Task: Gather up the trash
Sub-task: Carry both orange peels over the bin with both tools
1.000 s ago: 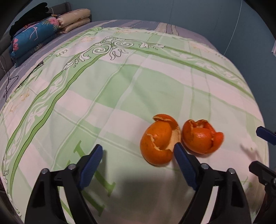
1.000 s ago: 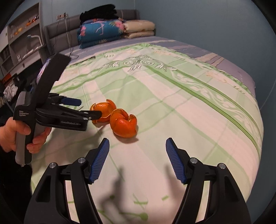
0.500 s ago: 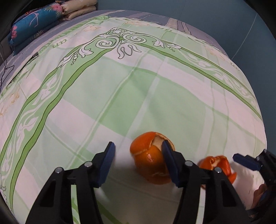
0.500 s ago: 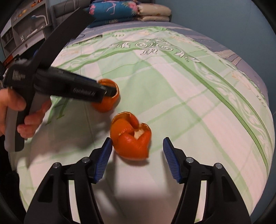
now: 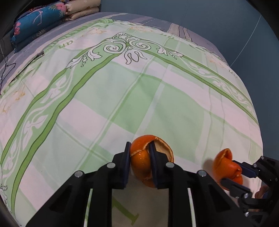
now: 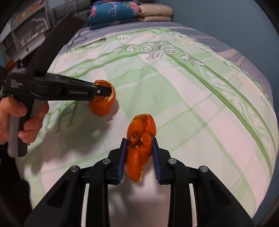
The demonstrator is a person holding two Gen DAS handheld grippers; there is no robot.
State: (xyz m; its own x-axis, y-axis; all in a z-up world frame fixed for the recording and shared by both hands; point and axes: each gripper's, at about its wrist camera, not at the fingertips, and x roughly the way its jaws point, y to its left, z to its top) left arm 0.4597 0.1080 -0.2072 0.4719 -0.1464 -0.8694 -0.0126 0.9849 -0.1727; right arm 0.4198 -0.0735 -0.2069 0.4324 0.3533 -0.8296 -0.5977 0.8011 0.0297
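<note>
Orange peel, two pieces, lies on the green-and-white checked bedspread [image 5: 108, 97], each with a gripper on it. The left gripper [image 5: 139, 162] has just been closing and now pinches the rounder peel [image 5: 141, 157] between its blue pads, the peel's torn open edge turned up and away from the camera. The right gripper [image 6: 138, 157] has also just been closing; its pads press the second peel [image 6: 139, 139], squeezed into a narrow shape whose long axis runs along the fingers, pointing away from the wrist. Whether either piece has cleared the cloth is hard to tell. Folded bedding [image 6: 122, 12] sits at the far end.
</note>
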